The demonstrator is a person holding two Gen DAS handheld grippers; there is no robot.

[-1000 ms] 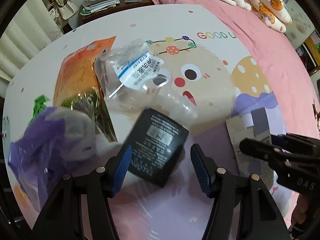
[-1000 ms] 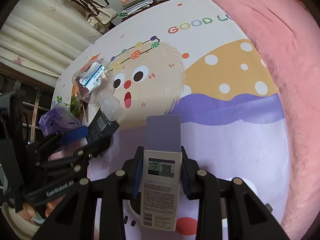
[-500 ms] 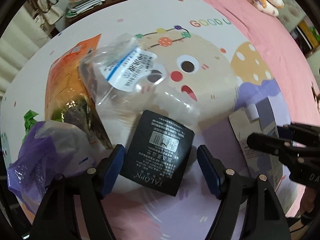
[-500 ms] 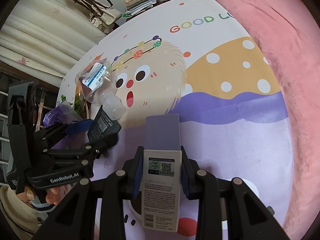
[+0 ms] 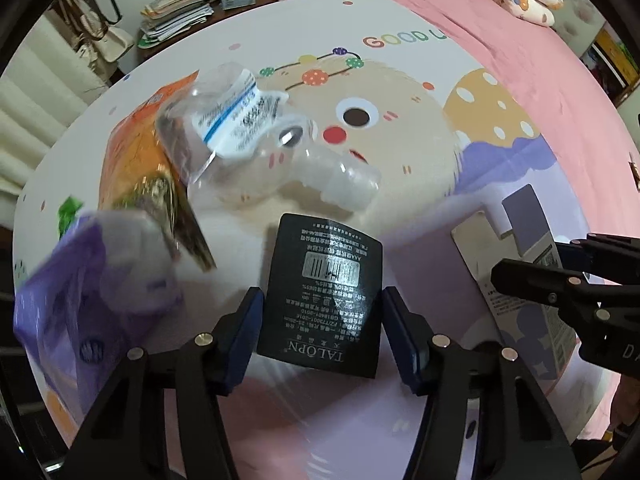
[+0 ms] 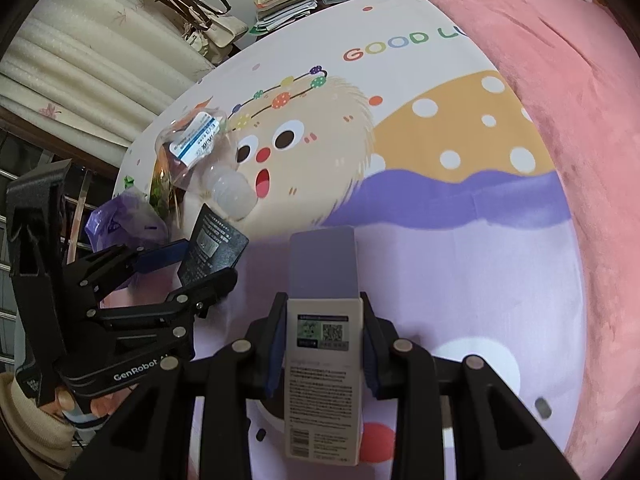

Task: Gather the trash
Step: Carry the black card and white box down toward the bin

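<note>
Black flat packet [image 5: 322,300] lies on cartoon-print sheet [image 5: 420,92], between blue pads of left gripper [image 5: 322,330]; pads at packet's side edges, contact uncertain, cannot tell if clamped. Crumpled clear plastic bottle [image 5: 256,148] just beyond packet, overlapping orange wrapper [image 5: 136,148]; purple bag [image 5: 80,304] near sheet's left edge. Right gripper [image 6: 323,344] closed on upright white-and-lavender carton [image 6: 323,340], pads pressing both sides, above sheet's near edge.

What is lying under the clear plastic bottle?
The clear plastic bottle lies partly on an orange snack bag, and its neck rests on the printed sheet. The bag's covered part cannot be seen.
</note>
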